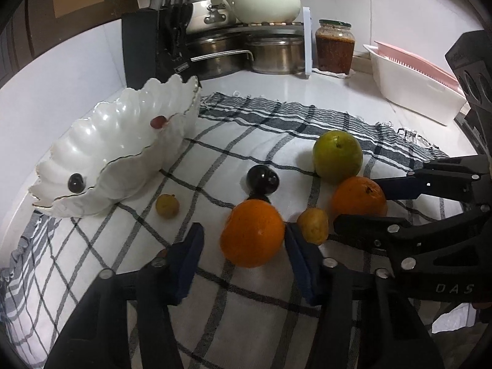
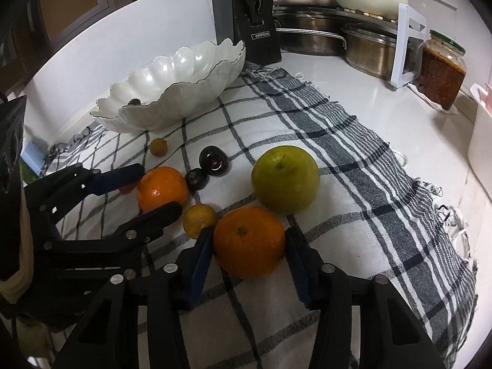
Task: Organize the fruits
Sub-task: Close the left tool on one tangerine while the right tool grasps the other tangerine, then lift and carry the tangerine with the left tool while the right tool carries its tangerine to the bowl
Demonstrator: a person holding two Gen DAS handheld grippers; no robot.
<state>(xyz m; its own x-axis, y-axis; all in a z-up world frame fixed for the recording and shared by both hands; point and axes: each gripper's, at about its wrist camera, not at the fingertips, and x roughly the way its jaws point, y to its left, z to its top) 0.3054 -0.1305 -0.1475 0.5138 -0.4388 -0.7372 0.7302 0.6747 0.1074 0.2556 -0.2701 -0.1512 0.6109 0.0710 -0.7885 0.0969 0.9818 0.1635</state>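
Step in hand: both tools are set to take an orange each from the checked cloth [image 2: 353, 141] on the counter [image 1: 323, 92].
Left tool [image 1: 244, 246]: straddles the left orange [image 1: 252, 233]; its right pad looks to touch the peel, the left pad stands off with a gap, so it has not clamped.
Right tool [image 2: 249, 246]: brackets the right orange [image 2: 249, 241], pads at or almost at the skin; the fisheye leaves it unclear whether it grips, probably not yet.
Other fruit on the cloth: green apple [image 2: 286, 178], two small yellow fruits [image 1: 313, 226] [image 1: 166, 205], a dark plum [image 1: 263, 180], a smaller dark fruit [image 2: 196, 179].
Bowl [image 1: 123, 141]: white, scalloped, at the cloth's far left; holds a dark cherry [image 1: 76, 182] and a red one [image 1: 158, 121].
Next move: finish closing squarely on each orange, lift clear of the yellow fruit just beside the pads, carry to the bowl.
Risk: a round orange may roll out of a one-sided pinch.
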